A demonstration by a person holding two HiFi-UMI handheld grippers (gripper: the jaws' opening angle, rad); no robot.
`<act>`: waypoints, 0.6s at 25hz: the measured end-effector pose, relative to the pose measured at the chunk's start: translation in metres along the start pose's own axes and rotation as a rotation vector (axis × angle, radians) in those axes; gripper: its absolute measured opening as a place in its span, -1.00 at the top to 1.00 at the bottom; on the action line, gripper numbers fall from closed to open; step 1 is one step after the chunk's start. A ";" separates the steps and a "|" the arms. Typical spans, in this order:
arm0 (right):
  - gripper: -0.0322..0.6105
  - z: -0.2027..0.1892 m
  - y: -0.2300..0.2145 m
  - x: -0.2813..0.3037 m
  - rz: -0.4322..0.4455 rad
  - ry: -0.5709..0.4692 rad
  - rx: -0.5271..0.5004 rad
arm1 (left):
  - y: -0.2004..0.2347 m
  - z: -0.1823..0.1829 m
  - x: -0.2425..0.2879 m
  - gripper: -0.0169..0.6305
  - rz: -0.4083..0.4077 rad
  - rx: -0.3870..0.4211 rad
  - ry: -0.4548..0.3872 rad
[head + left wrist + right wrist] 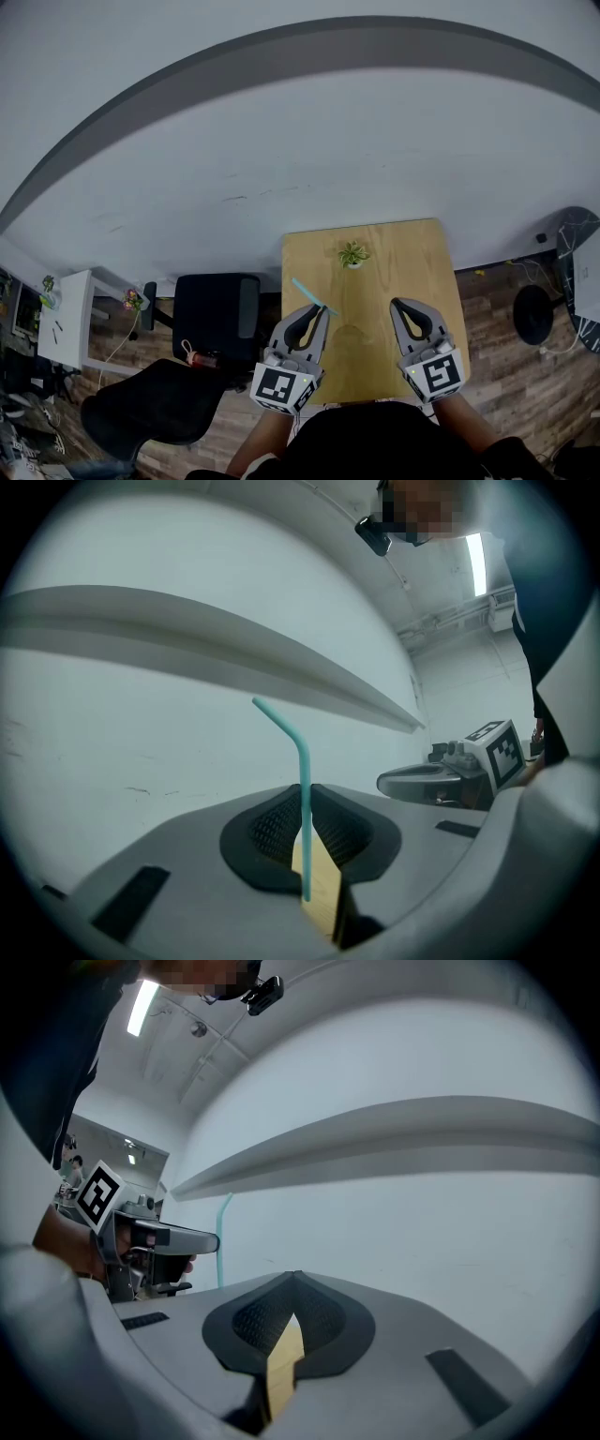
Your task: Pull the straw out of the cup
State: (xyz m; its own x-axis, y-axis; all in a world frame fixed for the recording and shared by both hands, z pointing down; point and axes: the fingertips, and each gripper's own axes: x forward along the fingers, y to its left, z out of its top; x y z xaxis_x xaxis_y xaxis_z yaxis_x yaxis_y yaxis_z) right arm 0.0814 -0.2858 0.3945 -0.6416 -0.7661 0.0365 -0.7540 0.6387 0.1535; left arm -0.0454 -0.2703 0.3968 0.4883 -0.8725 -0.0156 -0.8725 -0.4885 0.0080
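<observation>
A teal bendy straw (312, 295) stands upright between the pads of my left gripper (323, 309), which is shut on it over the near left part of the wooden table (412, 253). In the left gripper view the straw (303, 789) runs up through the closed jaws of the left gripper (305, 787), and its bent top leans left. My right gripper (396, 303) hovers level beside it to the right, jaws shut with nothing between them (295, 1276). The right gripper view shows the straw (223, 1232) by the left gripper (159, 1239). I cannot make out a cup.
A small potted plant (352, 254) sits at the table's far middle. Left of the table stand a black chair (216, 314), a second black chair (150, 403) and a white side table (66, 314). A black stool (534, 314) is on the right. A white wall rises behind.
</observation>
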 end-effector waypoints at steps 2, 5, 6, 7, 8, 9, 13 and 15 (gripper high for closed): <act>0.85 0.001 0.000 0.000 0.000 -0.002 0.000 | -0.002 0.000 -0.001 0.79 -0.002 0.000 0.003; 0.85 0.008 0.004 0.003 0.019 -0.020 -0.023 | -0.005 0.000 0.000 0.79 -0.010 0.003 0.008; 0.85 0.010 0.006 0.005 0.028 -0.027 -0.034 | -0.005 -0.001 0.000 0.79 -0.008 0.001 0.009; 0.85 0.012 0.008 0.006 0.037 -0.032 -0.042 | -0.006 -0.001 0.000 0.79 -0.006 -0.001 0.012; 0.85 0.013 0.009 0.007 0.043 -0.037 -0.045 | -0.007 0.000 0.000 0.79 -0.005 -0.006 0.015; 0.85 0.014 0.011 0.007 0.046 -0.042 -0.044 | -0.008 0.002 0.000 0.79 -0.003 -0.013 0.016; 0.84 0.014 0.015 0.008 0.049 -0.046 -0.025 | -0.012 0.005 -0.001 0.79 -0.010 -0.022 0.012; 0.84 0.013 0.015 0.007 0.052 -0.043 -0.022 | -0.010 -0.003 -0.002 0.79 -0.015 -0.001 0.019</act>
State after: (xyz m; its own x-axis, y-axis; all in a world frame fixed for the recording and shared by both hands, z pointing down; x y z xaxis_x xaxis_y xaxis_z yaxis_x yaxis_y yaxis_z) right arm 0.0633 -0.2809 0.3842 -0.6854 -0.7281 0.0025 -0.7167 0.6753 0.1739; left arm -0.0378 -0.2635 0.4002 0.5019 -0.8649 0.0031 -0.8649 -0.5018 0.0092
